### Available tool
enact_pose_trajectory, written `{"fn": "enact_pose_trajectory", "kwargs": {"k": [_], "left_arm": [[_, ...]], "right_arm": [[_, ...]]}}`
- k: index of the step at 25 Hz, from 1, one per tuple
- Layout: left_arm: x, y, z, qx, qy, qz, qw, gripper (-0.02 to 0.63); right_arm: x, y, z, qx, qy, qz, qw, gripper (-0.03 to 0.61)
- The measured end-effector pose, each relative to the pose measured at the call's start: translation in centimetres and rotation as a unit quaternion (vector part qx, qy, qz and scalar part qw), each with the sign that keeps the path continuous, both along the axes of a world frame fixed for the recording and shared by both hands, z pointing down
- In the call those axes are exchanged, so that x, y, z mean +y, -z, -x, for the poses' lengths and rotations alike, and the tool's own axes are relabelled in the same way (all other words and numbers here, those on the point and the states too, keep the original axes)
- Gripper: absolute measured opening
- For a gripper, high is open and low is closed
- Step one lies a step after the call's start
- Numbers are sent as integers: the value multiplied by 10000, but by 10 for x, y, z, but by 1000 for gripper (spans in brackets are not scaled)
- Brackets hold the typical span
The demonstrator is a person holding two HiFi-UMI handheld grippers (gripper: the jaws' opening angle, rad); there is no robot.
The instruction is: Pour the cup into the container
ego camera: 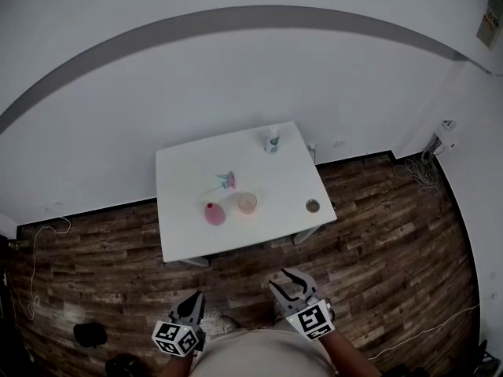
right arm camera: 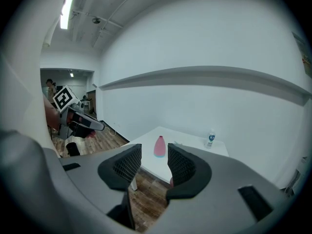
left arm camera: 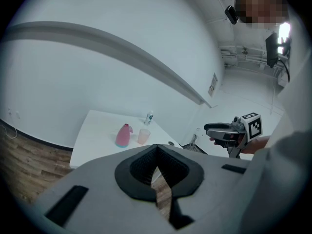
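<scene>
Closest to the head camera, the left gripper [ego camera: 194, 298] and the right gripper [ego camera: 283, 280] hang low over the wooden floor [ego camera: 377, 234]. They are short of the white table [ego camera: 185, 179] and well apart from everything on it. The left gripper's own view shows its pads meeting tip to tip with nothing caught between them. The right gripper's view shows its pads standing a little apart around plain air.

On the table, the pink container [ego camera: 214, 214], narrow-necked and upright, stands near the front edge. The cup [ego camera: 247, 203], pale and see-through with a pinkish tint, stands just beside it to the right, not touching. What either one holds cannot be made out from here.

Behind them lies a small pink and purple thing [ego camera: 228, 181], too small to name. A clear bottle [ego camera: 273, 140] with a label stands at the far edge. A small round dark thing [ego camera: 313, 206] sits near the right front corner. Only bare floor lies between the grippers and the table's front edge.

The head view alone shows a thin cable [ego camera: 35, 265] and a black lump [ego camera: 90, 334] on the floor at the left. The left gripper view takes in the container, cup and bottle together. The right gripper view shows the container framed in the gap between its pads, and the bottle, but not the cup.
</scene>
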State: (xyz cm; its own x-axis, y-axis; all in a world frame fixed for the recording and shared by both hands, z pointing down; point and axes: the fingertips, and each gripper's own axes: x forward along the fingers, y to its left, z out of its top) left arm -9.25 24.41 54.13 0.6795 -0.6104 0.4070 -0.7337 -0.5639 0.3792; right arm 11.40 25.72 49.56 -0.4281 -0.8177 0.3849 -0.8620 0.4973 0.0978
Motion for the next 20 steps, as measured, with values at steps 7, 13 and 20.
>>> {"fn": "enact_pose_trajectory", "kwargs": {"k": [7, 13, 20], "left_arm": [[-1, -7, 16, -45, 28, 45, 10000, 11], [-5, -11, 23, 8, 88, 123, 9999, 11], [-7, -8, 16, 135, 137, 154, 9997, 11]], "right_arm": [[-2, -7, 20, -6, 109, 51, 9999, 169], [-5, -13, 27, 4, 172, 133, 9998, 169], [-4, -24, 23, 245, 217, 269, 9991, 132]]}}
